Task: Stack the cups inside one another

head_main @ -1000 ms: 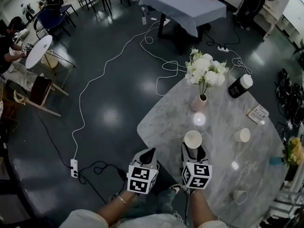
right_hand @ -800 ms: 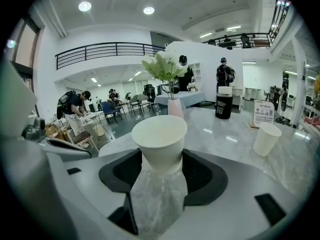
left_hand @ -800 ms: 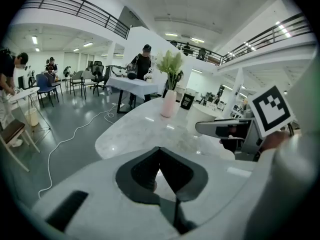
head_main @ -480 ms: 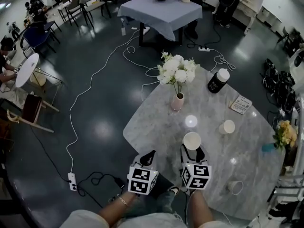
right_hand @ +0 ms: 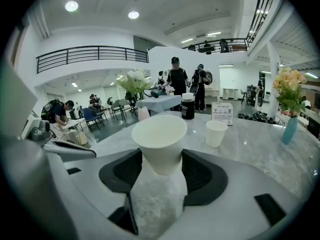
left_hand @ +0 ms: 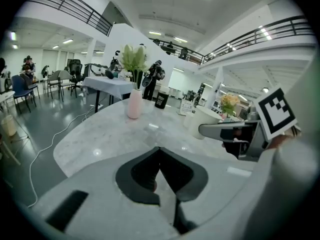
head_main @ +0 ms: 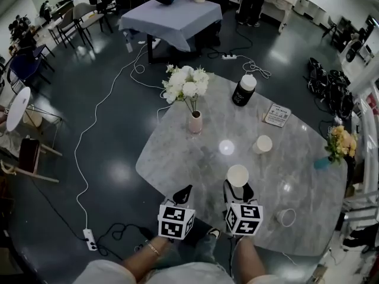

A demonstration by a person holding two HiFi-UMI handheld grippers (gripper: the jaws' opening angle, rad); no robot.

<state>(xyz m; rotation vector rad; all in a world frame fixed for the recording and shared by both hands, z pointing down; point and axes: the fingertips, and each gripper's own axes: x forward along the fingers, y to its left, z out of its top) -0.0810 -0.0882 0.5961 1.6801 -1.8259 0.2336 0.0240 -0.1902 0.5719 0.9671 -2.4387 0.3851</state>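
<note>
Marble counter [head_main: 177, 158]: R gripper [head_main: 238, 189] fingers clamp upright paper cup [head_main: 238, 175]. L gripper [head_main: 185, 191] fingers closed, empty. 2nd cup [head_main: 262, 144] stands farther right.

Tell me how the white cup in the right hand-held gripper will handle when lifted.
The cup looks thin-walled and empty: probably light, and apt to dent if the right hand-held gripper squeezes hard. Its tapered sides may let it slip down through a loose grip. On the glossy table it would likely slide or tip.
</note>
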